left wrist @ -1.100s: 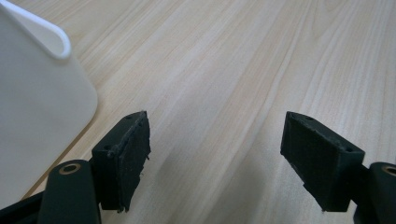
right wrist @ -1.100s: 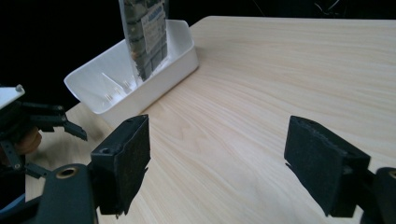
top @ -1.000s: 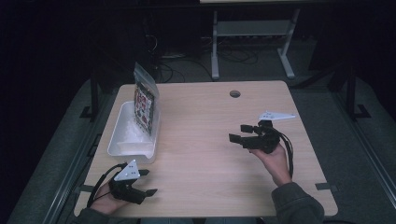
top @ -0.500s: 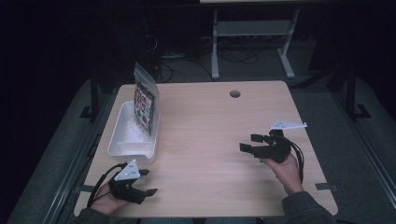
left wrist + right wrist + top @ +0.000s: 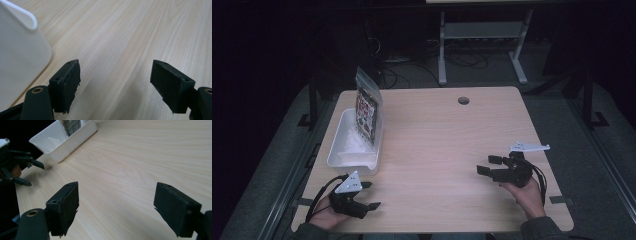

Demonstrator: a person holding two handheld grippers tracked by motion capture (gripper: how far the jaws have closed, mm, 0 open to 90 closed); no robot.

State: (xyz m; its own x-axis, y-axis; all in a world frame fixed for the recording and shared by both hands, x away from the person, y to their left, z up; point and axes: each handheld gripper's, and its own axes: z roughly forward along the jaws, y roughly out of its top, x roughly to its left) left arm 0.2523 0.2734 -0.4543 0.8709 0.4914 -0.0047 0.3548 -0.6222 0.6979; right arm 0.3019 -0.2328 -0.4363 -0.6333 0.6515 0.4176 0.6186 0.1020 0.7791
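A white bin [image 5: 343,156] stands at the table's left side, and a clear printed pouch [image 5: 367,111] stands upright in it, leaning on its right wall. My left gripper [image 5: 371,195] rests open near the front left corner, just in front of the bin; its own view shows the bin's corner [image 5: 21,50] to the left of the jaws. My right gripper [image 5: 488,165] is held open low over the front right of the table, jaws pointing left with nothing between them. In the right gripper view the bin [image 5: 62,140] and the left gripper [image 5: 35,173] lie farther off.
The wooden table [image 5: 437,135] has a round cable hole [image 5: 463,100] near its far edge. A metal stand [image 5: 482,35] and cables lie on the dark floor behind the table. Wide bare wood lies between the two grippers.
My right gripper has moved toward the front right of the table and lower, staying open. The left gripper and the bin with the pouch have not moved.
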